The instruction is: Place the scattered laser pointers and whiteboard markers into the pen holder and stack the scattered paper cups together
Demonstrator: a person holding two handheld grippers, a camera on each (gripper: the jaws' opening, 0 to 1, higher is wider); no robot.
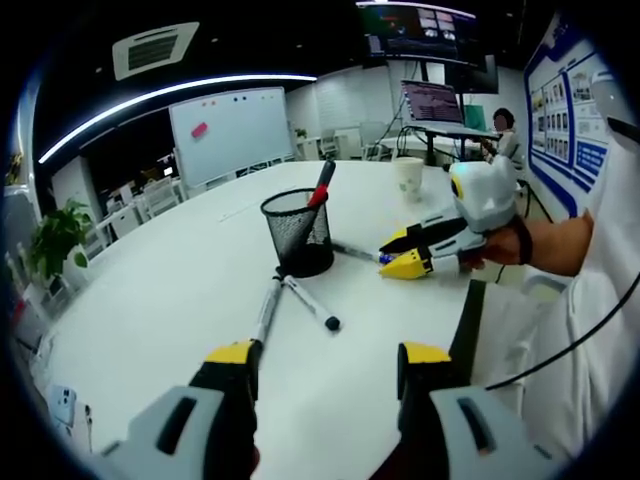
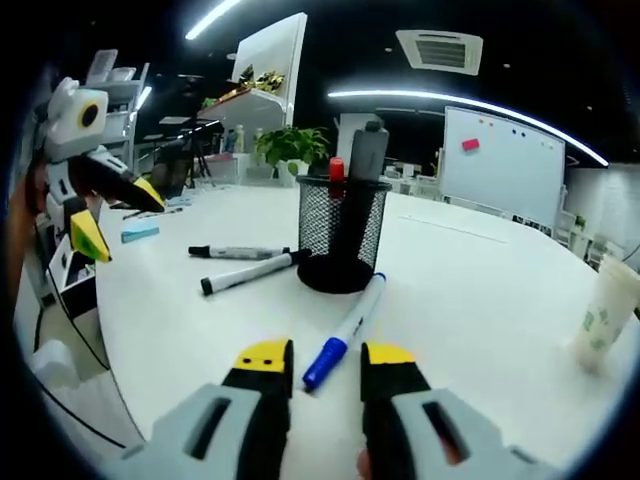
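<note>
A black mesh pen holder (image 1: 298,232) (image 2: 342,235) stands mid-table, with a red-capped marker (image 1: 322,185) (image 2: 337,170) and a grey pointer-like stick (image 2: 368,150) in it. Two black-capped markers (image 1: 310,303) (image 2: 240,253) lie beside its base. A blue-capped marker (image 2: 345,335) (image 1: 355,253) lies in front of the holder, its cap end between the jaws of my right gripper (image 2: 328,358) (image 1: 403,253), which is open and low over the table. My left gripper (image 1: 330,355) (image 2: 118,213) is open, held back from the markers with nothing in it. A paper cup (image 1: 408,178) (image 2: 605,310) stands apart.
The white table (image 1: 180,280) has wide bare room around the holder. A small blue item (image 2: 140,232) lies near the far edge. A whiteboard (image 1: 230,130), chairs, a plant (image 1: 60,240) and a seated person (image 1: 503,135) at a screen are behind.
</note>
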